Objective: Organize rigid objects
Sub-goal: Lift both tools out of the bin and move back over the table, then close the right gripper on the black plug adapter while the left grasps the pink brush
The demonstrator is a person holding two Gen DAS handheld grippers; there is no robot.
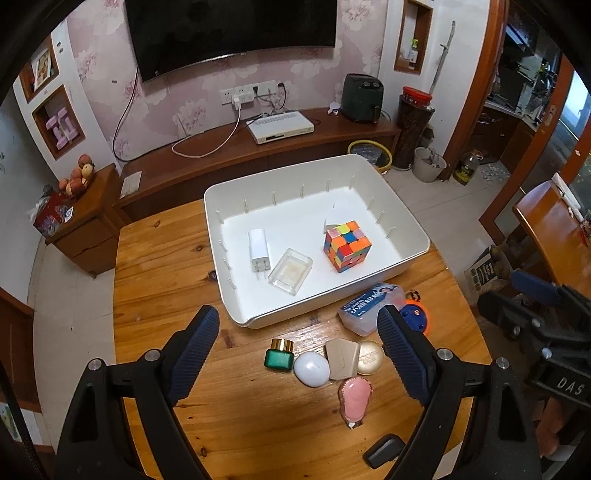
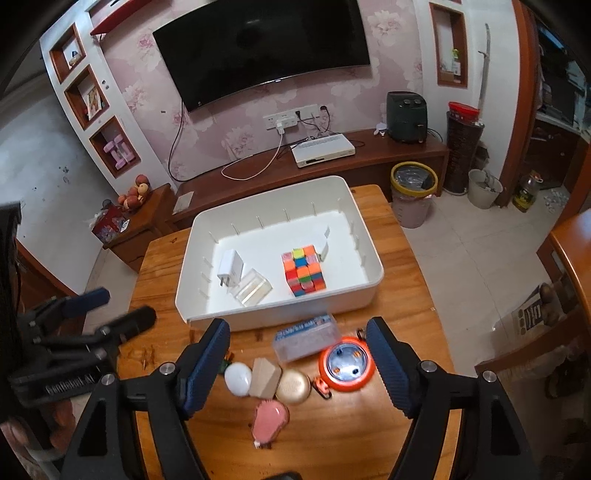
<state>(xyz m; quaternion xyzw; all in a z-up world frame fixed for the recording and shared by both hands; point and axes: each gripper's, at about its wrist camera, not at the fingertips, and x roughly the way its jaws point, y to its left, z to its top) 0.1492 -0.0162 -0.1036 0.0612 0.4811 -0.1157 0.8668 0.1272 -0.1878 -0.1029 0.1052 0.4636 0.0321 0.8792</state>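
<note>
Your left wrist camera rides above the near edge of the wooden table (image 1: 155, 258), tilted down and forward toward the TV wall, close over the small items. Your right wrist camera sits just to its right, same heading, a touch nearer the white bin (image 2: 369, 291). Both share the bin, the table and the television (image 1: 229, 29). Each view catches the other gripper at its edge.

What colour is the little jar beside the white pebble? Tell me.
Green jar with a gold cap, clearest in the left wrist view.
</note>
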